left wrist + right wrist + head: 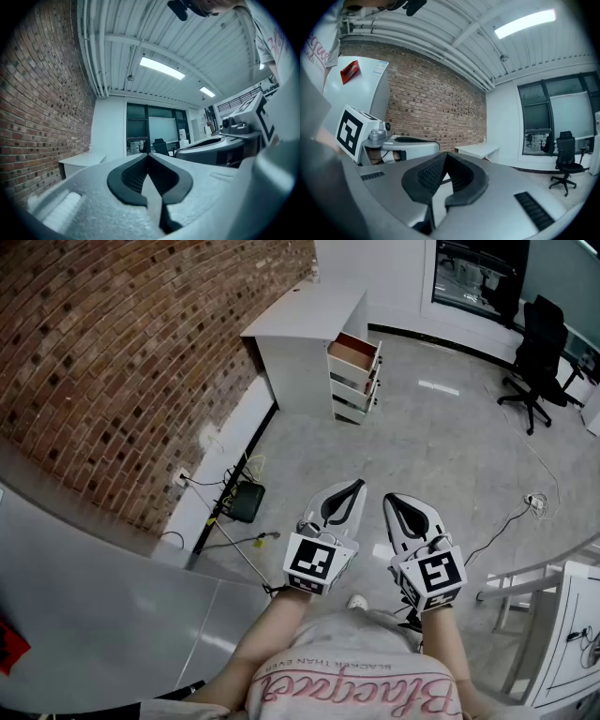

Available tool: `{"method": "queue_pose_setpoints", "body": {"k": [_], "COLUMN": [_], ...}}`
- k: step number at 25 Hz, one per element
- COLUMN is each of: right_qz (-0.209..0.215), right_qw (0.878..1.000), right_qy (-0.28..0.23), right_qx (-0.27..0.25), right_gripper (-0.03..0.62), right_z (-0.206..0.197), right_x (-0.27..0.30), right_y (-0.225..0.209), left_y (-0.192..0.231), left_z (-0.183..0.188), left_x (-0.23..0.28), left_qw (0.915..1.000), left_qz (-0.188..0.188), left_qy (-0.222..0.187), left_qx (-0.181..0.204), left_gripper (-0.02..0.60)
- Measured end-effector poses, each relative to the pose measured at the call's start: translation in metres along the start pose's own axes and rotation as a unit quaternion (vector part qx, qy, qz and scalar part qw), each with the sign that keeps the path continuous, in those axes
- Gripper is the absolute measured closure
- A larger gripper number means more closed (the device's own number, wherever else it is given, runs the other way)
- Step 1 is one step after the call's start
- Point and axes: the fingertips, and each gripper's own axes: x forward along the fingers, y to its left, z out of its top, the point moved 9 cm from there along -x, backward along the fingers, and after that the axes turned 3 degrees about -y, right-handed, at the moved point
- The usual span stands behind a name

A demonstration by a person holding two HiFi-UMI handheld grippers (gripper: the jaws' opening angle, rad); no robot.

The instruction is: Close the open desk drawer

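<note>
— Where's the drawer?
— Topmost in the white desk, pulled out. Left gripper and right gripper, both closed and empty, are well short of the desk. Likely light, free-sliding: push its flat front.

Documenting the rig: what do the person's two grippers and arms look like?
The left gripper and right gripper are pale grey moulded shells with black ribbed pads lining the jaws. Each carries a white cube with black square markers. The person wears a pale T-shirt with pink lettering.
</note>
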Motion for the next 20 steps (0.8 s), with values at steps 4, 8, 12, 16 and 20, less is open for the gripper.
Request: {"method": "queue_pose_setpoints", "body": {"k": [4,8,12,16,20], "right_qz": [-0.004,0.003,-0.004,0.023,0.041], "right_qw": [1.0,1.0,1.0,0.998,0.996], "right_qy": [-0.006,-0.007,-0.021,-0.039,-0.042], "right_qx": [0.002,0.004,0.012,0.044,0.07], "right_gripper": [0.583,0.583,0.583,0.582,0.582], "right_z": [-0.002,-0.01,-0.017,-0.018,-0.02], "right_x": [-0.005,-0.012,-0.013,-0.009,0.0], "right_y": [-0.009,-0.014,-0.018,-0.021,-0.03], "left_y": [-0.005,-0.01,-0.012,-0.01,-0.006], "left_z": [0.002,0.0,-0.006,-0.007,-0.01], "left_x": [0.006,0.005,0.006,0.009,0.021], "left_qw": [1.0,0.9999,0.9998,0.9997,0.9999], "left_qz": [0.006,0.012,0.018,0.022,0.004], "left_qy": [-0.005,-0.007,0.002,0.012,0.013], "left_qx": [-0.005,-0.007,-0.004,-0.006,0.006], "left_gripper": [0.575,0.575,0.575,0.575,0.575]}}
